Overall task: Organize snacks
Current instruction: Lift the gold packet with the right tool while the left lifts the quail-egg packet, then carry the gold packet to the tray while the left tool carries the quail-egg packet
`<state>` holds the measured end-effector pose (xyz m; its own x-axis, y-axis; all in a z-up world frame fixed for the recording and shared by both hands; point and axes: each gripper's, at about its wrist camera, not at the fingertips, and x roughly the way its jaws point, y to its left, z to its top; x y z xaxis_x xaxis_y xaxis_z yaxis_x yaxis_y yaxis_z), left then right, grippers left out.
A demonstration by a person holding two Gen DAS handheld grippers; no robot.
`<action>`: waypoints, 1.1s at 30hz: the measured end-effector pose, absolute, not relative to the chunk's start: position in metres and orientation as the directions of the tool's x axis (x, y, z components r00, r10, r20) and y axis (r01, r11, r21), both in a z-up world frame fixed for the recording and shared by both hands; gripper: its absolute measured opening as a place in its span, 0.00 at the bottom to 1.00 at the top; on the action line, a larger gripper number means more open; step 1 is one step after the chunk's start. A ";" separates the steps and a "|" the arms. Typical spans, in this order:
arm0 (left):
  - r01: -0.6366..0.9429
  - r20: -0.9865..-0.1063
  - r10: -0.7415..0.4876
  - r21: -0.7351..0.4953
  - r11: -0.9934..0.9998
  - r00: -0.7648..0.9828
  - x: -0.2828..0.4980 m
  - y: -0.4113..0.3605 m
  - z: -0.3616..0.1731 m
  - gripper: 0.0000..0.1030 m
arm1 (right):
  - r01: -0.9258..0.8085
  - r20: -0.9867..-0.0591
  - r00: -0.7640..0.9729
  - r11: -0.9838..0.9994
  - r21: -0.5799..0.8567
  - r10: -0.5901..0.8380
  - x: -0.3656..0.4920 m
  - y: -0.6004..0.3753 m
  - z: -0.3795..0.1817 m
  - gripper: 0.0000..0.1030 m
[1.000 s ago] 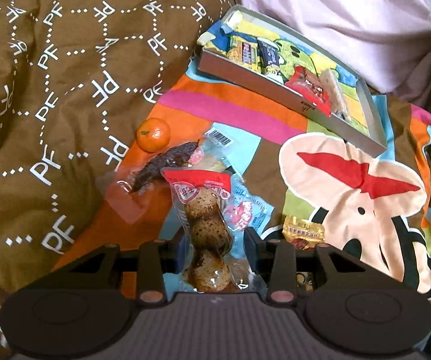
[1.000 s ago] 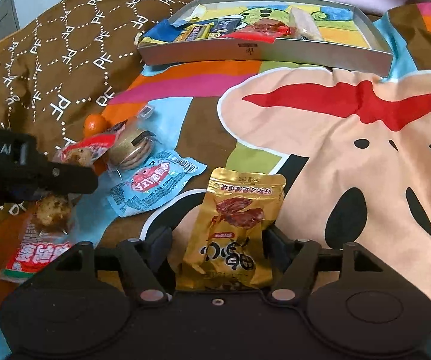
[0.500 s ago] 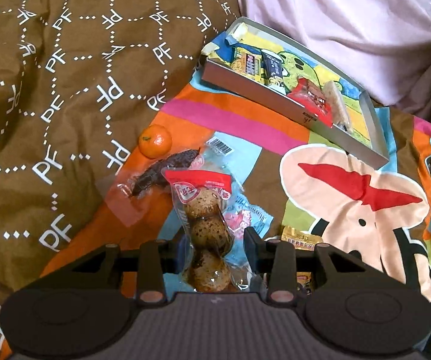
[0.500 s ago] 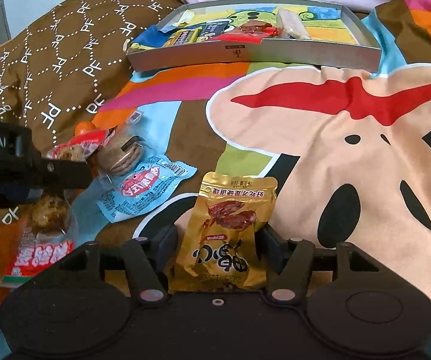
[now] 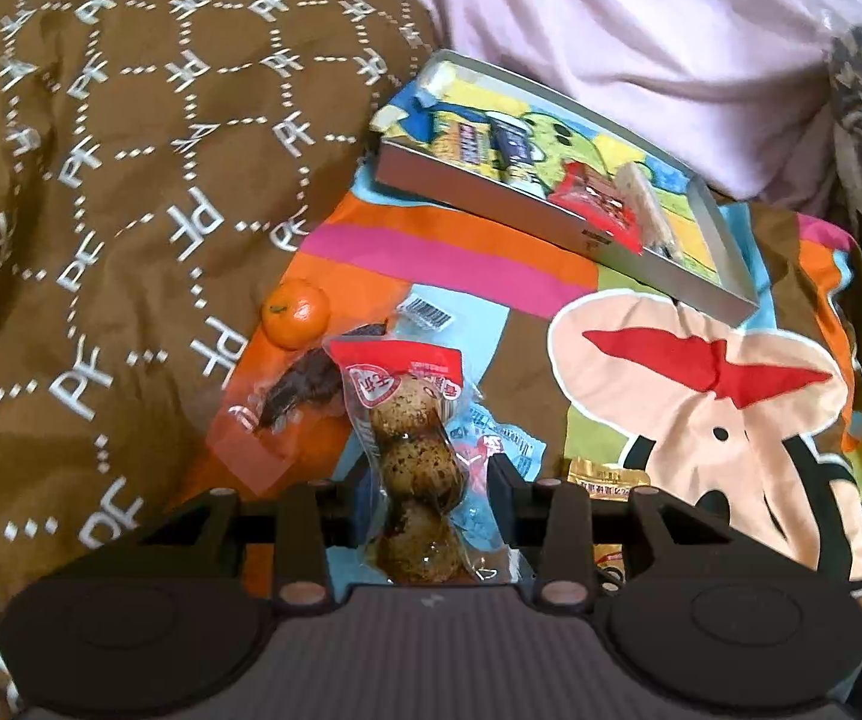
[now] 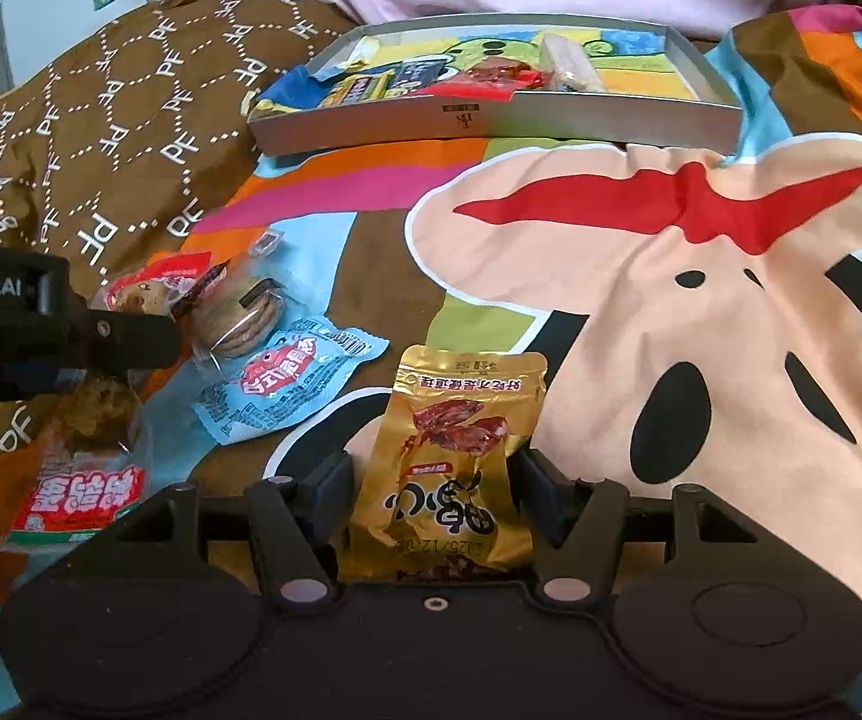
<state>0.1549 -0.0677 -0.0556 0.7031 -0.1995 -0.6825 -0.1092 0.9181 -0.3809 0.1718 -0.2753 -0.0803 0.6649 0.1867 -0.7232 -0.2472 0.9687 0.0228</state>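
Left wrist view: our left gripper [image 5: 428, 483] is clamped on the egg pack [image 5: 416, 456], now lifted higher off the blanket [image 5: 101, 192], well short of the tray [image 5: 557, 222]. Right wrist view: our right gripper [image 6: 434, 480] is clamped on the gold pouch [image 6: 461, 456], nearer the tray [image 6: 491, 120] than before, so both snacks look set for delivery.

A tray [image 6: 491, 120] sits far on the bedspread [image 6: 701, 312], several snack packs inside it. Near left, a blue packet [image 6: 287, 384] lies right of a biscuit pack [image 6: 245, 318]. A tangerine [image 5: 296, 313] lies farther left, beside a dark snack packet [image 5: 299, 390].
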 end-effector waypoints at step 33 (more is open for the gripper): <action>-0.055 -0.577 -0.251 -0.459 0.887 0.777 0.134 -0.048 -0.053 0.41 | -0.223 -0.503 0.863 0.866 -0.447 -0.038 0.137 -0.225 -0.066 0.46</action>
<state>0.1338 -0.0479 -0.0532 0.7772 -0.2509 -0.5771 -0.0545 0.8868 -0.4589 0.1373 -0.2249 -0.0655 0.8632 -0.0381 -0.5034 -0.2227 0.8661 -0.4475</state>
